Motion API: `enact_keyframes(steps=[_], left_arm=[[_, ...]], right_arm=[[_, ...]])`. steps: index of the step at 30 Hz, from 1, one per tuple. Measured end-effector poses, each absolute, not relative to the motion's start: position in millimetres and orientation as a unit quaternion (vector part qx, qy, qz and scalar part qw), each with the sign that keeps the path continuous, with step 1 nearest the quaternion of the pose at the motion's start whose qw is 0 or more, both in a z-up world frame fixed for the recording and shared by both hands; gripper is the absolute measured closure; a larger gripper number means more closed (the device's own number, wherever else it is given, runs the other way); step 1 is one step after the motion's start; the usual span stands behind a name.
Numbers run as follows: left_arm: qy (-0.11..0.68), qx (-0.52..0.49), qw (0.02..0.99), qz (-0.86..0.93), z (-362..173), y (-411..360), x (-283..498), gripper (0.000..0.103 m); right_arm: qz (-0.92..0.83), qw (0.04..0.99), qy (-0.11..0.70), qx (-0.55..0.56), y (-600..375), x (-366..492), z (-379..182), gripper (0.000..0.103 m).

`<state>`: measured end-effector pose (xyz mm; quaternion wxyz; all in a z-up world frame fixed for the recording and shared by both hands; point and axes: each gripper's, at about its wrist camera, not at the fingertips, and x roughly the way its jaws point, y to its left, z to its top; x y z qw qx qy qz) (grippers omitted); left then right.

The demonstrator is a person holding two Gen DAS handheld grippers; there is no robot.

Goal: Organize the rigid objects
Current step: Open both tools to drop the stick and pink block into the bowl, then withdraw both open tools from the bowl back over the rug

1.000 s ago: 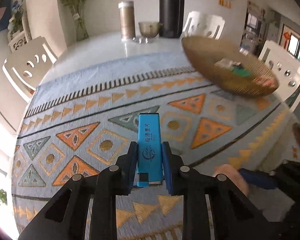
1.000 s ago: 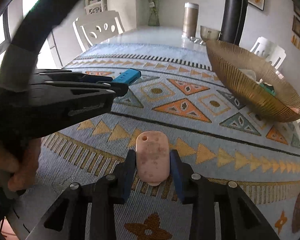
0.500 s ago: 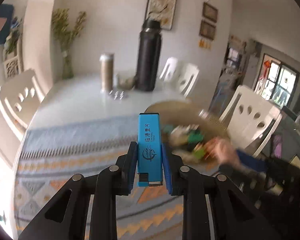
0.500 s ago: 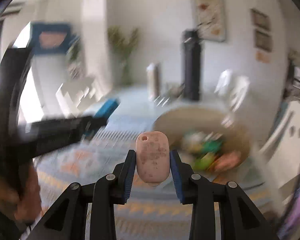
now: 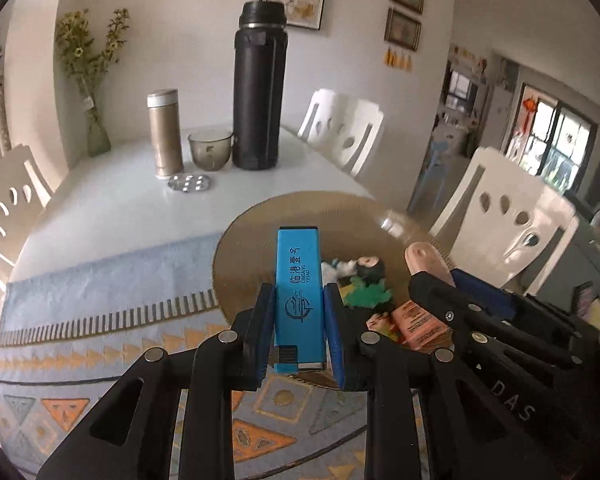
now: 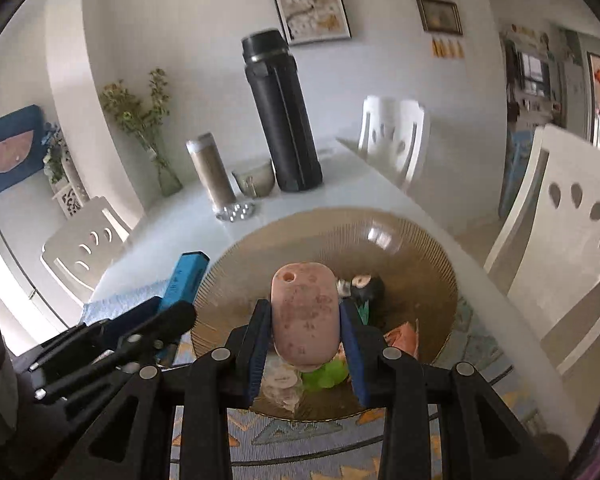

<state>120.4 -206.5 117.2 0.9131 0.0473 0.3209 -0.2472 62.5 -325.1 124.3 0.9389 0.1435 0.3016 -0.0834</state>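
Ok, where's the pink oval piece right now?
Clamped in the right gripper, the pink oval piece hangs above the gold bowl, right of the blue lighter.

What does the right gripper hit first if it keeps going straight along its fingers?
Likely the small items piled in the ribbed bowl. The right gripper, shut on the pink stone, points down into it; depth is unclear.

My left claw (image 5: 298, 312) points forward and downward, its two blue-padded fingers (image 5: 265, 320) pressed against the sides of a blue lighter (image 5: 299, 280) that stands upright between them. The jaws have just eased apart a trifle, yet the pads still grip it. My right claw (image 6: 304, 328) sits just beside the left, on its right, tilted down likewise. Its fingers (image 6: 350, 332) are clamped on a pink stone (image 6: 304, 316), which sticks up above the tips.
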Motion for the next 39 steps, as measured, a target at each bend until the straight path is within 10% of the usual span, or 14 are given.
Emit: enact_keyframes(steps=[5,16,20,24,39], left_arm=[[0.314,0.064,0.92,-0.227,125,-189,115,0.066],[0.236,0.063,0.958,-0.147,210,-76,46,0.063],[0.217,0.051,0.969,-0.109,242,-30,14,0.054],[0.197,0.027,0.976,-0.087,250,6,-16,0.025],[0.355,-0.027,0.934,-0.025,50,34,17,0.025]], right_arm=[[-0.113,0.941,0.293,0.13,-330,58,124,0.041],[-0.05,0.957,0.248,0.14,-287,17,174,0.041],[-0.009,0.957,0.253,0.143,-254,11,182,0.041],[0.022,0.957,0.264,0.12,-214,4,181,0.041],[0.022,0.923,0.382,0.05,-166,18,49,0.041]])
